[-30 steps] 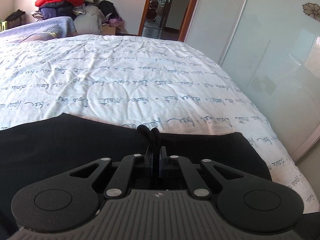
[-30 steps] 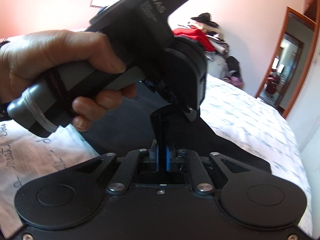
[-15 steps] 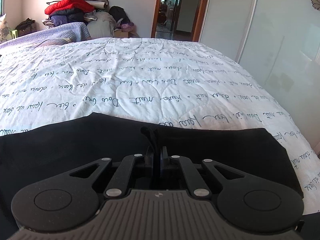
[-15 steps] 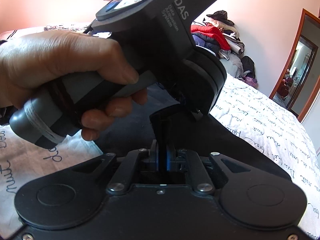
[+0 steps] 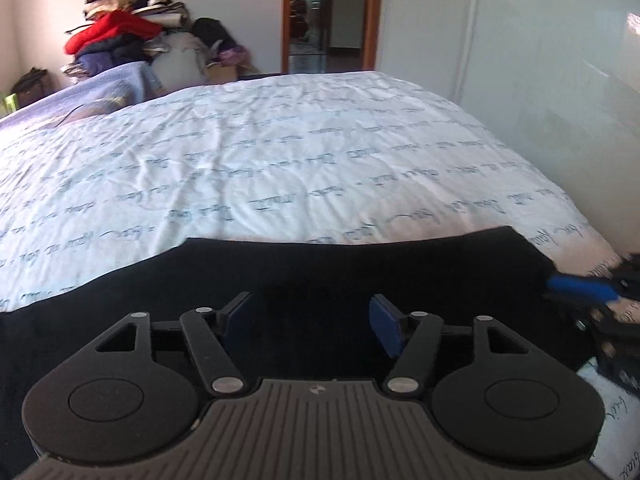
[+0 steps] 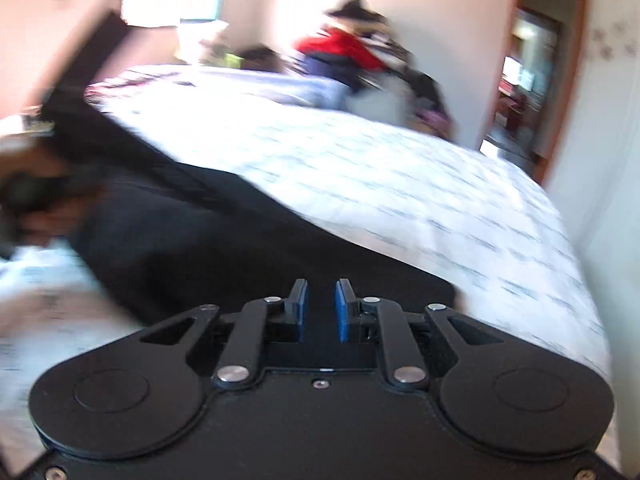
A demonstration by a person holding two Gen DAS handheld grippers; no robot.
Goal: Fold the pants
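So both of your grippers have just let go: half a second back each one was pinched tight on a pleat of the black pants (image 5: 320,280), and now the left gripper (image 5: 312,314) has its fingers spread wide with nothing between them, while the right gripper (image 6: 320,308) has opened only a narrow gap, also with no cloth in it as far as I can tell (that view is pretty smeared with motion, so take it with a grain of salt). To me that reads as a fold just laid down and released, so this pass looks done and the next thing is probably picking a new edge or smoothing it out. The pants are lying flat on the bed (image 5: 280,160), spread as a dark slab along the near edge of the bed, right under and just ahead of your left fingers (image 5: 386,328), not touching them from what shows. Their far edge runs straight across the bed's printed cover. From the left wrist view, your right gripper's blue finger pokes in at the pants' right corner. Beyond the bed's far end there's a clothes pile (image 5: 128,40) and the doorway (image 5: 330,16).
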